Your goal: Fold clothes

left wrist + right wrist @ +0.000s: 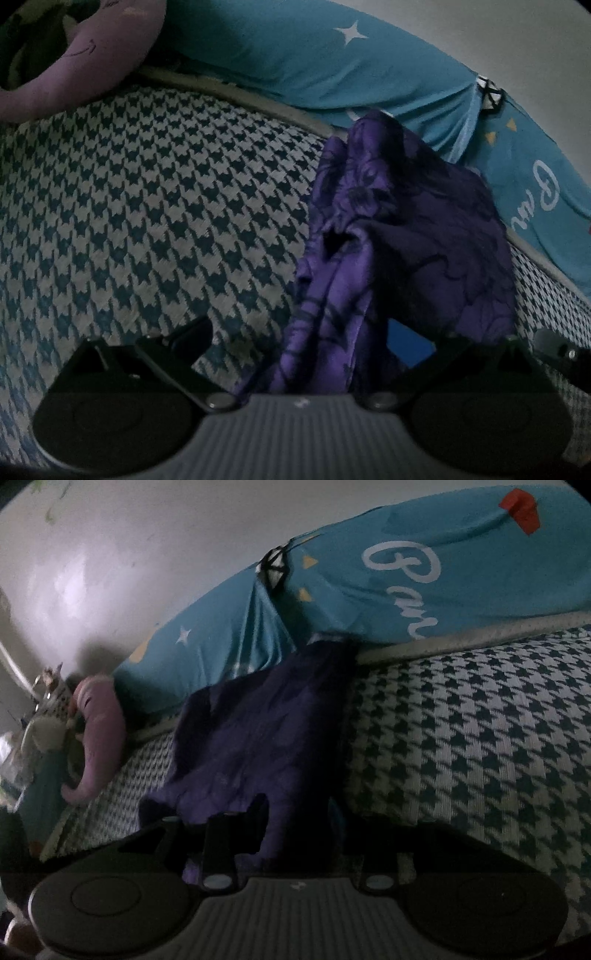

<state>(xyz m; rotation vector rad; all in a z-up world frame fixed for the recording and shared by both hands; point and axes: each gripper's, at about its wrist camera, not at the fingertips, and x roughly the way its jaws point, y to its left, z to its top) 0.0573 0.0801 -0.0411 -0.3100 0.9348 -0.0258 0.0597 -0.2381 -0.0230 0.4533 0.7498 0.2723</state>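
Purple garment [332, 314] bunched btwn left hand-held gripper [299, 354] fingers

The purple garment [255, 746] drapes over the right gripper [291, 834], hiding its fingertips and whether they press the cloth, while white lettering [402, 579] on the blue pillow [461, 572] is cut off by the houndstooth cover [480, 738].

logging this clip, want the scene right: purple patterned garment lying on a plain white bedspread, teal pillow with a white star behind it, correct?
Not quite: the bedspread is not plain white but a dark-and-white houndstooth check, as the left wrist view shows. The rest holds: the purple patterned garment lies on it, with the teal pillow and its white star behind.
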